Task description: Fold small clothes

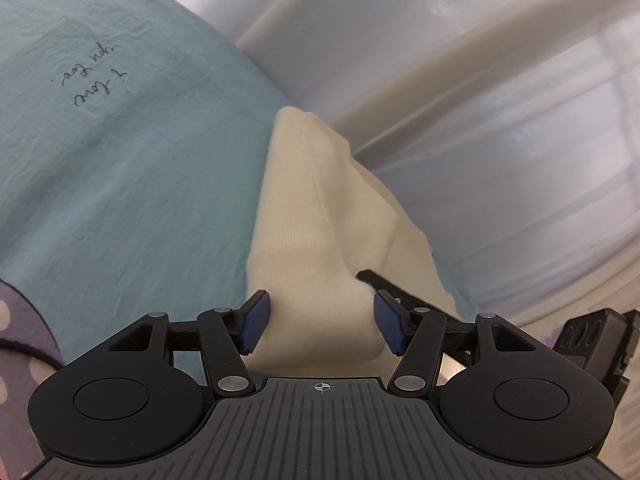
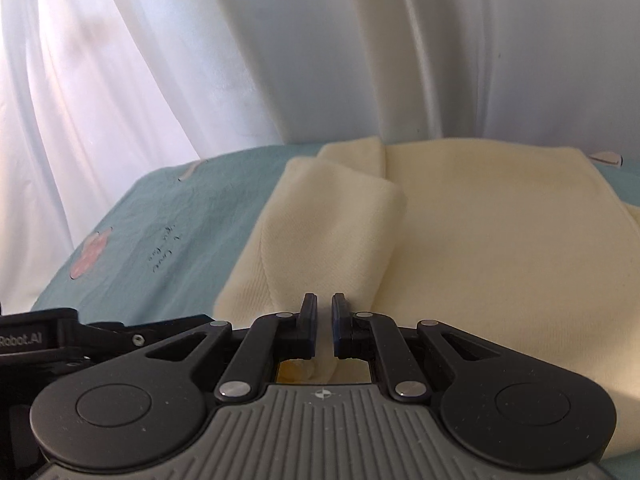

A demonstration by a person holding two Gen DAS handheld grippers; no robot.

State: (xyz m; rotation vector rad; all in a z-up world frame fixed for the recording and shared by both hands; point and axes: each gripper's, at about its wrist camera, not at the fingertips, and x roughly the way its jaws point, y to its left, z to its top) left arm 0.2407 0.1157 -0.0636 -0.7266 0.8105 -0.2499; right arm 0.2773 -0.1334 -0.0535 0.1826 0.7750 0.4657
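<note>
Up close, a cream knitted garment [image 2: 460, 248] lies on a teal bedsheet [image 2: 168, 216], with white curtains [image 2: 240, 48] hanging behind. In the right wrist view the garment fills the area from 12 to 4 o'clock, and one part, perhaps a sleeve, is folded over its left side toward 11 o'clock. The right hand-held gripper [image 2: 324, 322] has its jaws nearly together, a narrow gap showing between the blue pads; cream cloth lies under and behind them, but whether any cloth is pinched cannot be told.

In the left wrist view the left hand-held gripper [image 1: 322, 326] has its jaws spread wide, a raised fold of the cream garment [image 1: 320, 232] sitting between the blue pads [image 1: 256, 322]. Whether the pads touch the cloth is unclear. At 3 o'clock, part of the other gripper pokes in from behind the fold.

Black handwriting [image 1: 94, 80] on the sheet appears upside down at 10 o'clock; it seems to say "I love you too". In the right view the same writing [image 2: 162, 256] is too small to read. A pink shape [image 2: 90, 258] is printed on the sheet at 9 o'clock. On a black part at the left edge, white lettering [image 2: 22, 340] reads "Robot.AI", its start cut off. A purple cloth with pale dots [image 1: 16, 340] is cropped at 8 o'clock.
</note>
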